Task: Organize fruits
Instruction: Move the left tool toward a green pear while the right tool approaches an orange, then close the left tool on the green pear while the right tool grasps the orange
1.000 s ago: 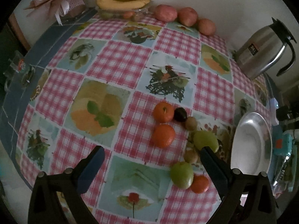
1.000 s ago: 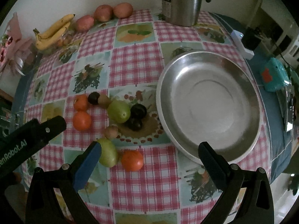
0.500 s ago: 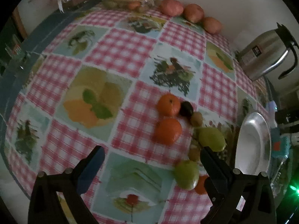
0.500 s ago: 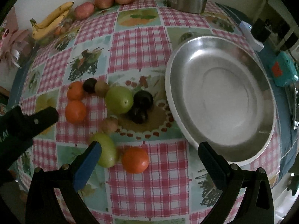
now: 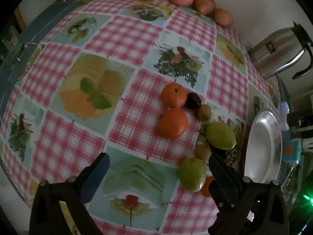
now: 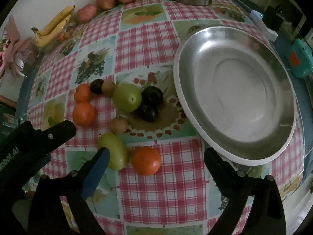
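We are at the pick-up step: the nearest orange (image 6: 146, 160) lies loose by the tabletop's near edge, touching a green fruit (image 6: 114, 150), between the closing but unloaded jaws of our right gripper (image 6: 155, 157). Next we must grip it and carry it to the bare steel plate (image 6: 281, 143) at the right edge. Our left gripper (image 5: 158, 164) hangs wide and unloaded over cloth; the green fruit crowds one finger.
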The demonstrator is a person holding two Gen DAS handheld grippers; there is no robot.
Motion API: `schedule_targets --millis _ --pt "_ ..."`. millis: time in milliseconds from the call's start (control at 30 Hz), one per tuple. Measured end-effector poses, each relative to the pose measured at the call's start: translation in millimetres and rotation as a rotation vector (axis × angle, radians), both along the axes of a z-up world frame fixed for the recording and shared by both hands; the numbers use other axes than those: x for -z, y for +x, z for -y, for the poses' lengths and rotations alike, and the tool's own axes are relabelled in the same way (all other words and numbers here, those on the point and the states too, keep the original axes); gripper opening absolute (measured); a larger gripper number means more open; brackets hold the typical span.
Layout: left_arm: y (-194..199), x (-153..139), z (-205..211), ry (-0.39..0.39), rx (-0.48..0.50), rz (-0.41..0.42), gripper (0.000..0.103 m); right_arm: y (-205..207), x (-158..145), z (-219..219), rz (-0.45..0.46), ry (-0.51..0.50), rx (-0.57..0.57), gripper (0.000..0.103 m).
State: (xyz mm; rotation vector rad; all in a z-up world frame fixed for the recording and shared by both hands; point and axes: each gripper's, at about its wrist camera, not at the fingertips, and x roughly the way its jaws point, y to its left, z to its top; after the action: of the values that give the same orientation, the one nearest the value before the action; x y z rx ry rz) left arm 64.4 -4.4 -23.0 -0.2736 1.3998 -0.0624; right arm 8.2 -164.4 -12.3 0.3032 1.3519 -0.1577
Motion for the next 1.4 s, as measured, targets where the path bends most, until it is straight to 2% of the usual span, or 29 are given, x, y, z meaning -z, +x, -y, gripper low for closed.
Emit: schedule_targets --millis 100,167,233,567,800,933,1133,1267,1400 --pt "0.2 3.8 5.3 -0.006 0.019 -0.013 0.094 -1.0 2.9 0.7 -0.014 0.004 0.005 0.096" --pt "-0.6 5.8 8.8 -0.017 0.029 -0.021 0.092 0.9 5.6 -0.4 -0.023 0.001 0.007 0.083" --pt "-1.9 8.3 13.5 -0.038 0.043 -0.036 0.088 0.5 8.4 1.3 -0.033 0.01 0.016 0.077" --pt "-6.7 17.8 27.9 -0.106 0.065 -0.089 0.066 -0.6 18.6 3.4 -0.054 0.082 0.03 0.06" --pt "-6.8 18.0 34.1 -0.145 0.08 -0.095 0.058 -0.5 21.9 0.5 -0.054 0.103 0.023 0.05" --pt "-4.5 20.3 38.0 -0.154 0.077 -0.101 0.054 0.4 21.4 -2.2 -0.044 0.136 0.016 0.037" --pt "-5.0 19.5 35.4 -0.154 0.076 -0.105 0.052 0.0 20.2 0.8 -0.051 0.126 0.024 0.037" --pt "-7.4 19.8 32.9 -0.152 0.079 -0.122 0.051 -3.4 15.0 12.1 -0.044 0.07 0.054 0.037" --pt "-8.0 22.0 35.7 -0.152 0.09 -0.126 0.045 -4.5 18.3 18.5 -0.06 0.077 0.072 0.037"
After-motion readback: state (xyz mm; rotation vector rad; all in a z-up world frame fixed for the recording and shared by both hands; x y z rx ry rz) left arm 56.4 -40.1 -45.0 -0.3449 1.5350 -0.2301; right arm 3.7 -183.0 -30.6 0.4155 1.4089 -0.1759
